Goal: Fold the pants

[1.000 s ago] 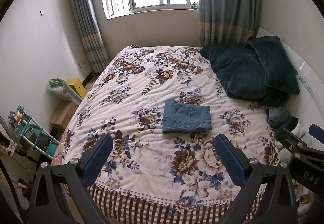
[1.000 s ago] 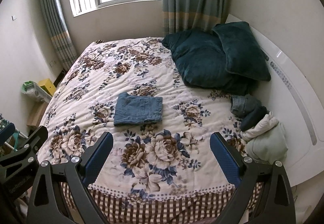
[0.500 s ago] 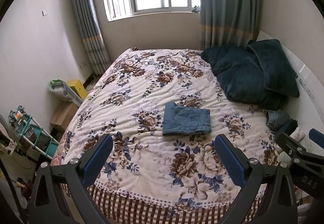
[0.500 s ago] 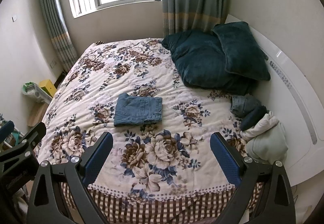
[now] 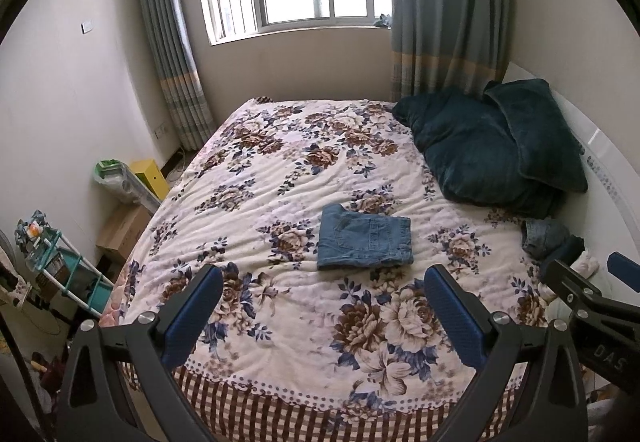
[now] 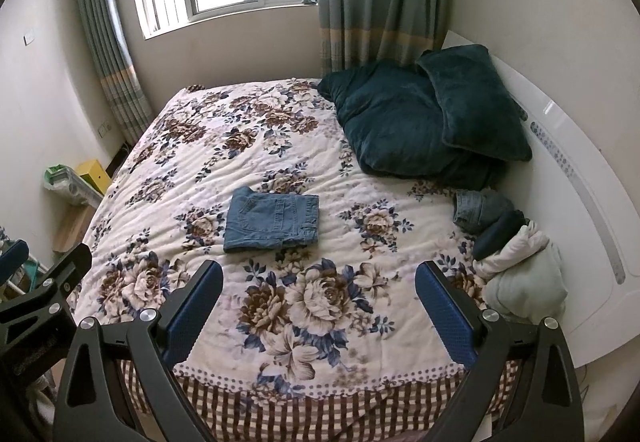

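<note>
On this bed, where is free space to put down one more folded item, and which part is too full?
Free: the floral bedspread left of the folded denim pants, toward the window, and the near strip between the pants and the checked edge. Crowded: the right side, where the dark pillows and the clothes heap lie against the headboard.

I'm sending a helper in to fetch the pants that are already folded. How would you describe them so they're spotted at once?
Start at the bed with the floral blanket. Near its middle, in front of the dark teal pillows, lie the folded denim pants, a flat, neat blue rectangle with a pocket facing up. They lie alone, unlike the rumpled clothes pile heaped by the white headboard.
</note>
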The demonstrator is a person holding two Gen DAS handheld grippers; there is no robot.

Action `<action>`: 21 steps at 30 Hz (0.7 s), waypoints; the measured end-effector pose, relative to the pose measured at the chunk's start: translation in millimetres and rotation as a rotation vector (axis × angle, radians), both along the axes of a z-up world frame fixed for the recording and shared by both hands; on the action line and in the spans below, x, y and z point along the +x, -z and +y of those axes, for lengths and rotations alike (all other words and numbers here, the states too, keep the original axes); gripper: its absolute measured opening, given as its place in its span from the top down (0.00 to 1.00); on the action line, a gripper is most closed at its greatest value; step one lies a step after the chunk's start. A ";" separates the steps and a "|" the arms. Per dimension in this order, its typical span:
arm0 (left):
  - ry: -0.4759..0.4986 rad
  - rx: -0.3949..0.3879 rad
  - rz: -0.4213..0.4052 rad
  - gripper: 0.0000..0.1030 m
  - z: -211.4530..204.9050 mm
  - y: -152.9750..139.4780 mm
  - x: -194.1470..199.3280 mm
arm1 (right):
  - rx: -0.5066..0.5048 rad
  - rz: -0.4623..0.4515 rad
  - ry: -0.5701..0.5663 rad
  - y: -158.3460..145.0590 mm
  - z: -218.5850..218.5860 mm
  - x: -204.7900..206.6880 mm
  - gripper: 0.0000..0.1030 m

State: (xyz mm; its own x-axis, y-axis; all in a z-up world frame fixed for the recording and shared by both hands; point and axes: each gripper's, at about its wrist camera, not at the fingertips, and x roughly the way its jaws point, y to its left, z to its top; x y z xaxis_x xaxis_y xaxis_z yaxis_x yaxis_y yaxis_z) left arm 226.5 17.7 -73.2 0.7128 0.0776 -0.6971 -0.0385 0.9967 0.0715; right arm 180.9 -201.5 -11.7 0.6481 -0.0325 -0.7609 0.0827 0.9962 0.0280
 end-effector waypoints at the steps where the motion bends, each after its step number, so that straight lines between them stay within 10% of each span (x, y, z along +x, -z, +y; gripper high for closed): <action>1: 0.001 0.000 -0.001 0.00 -0.3 -1.0 0.4 | -0.001 0.000 -0.001 -0.1 -0.7 -0.2 0.04; 21: -0.004 -0.007 -0.024 0.00 -3.4 -7.4 0.6 | -0.005 -0.026 -0.006 -13.1 1.4 1.7 0.03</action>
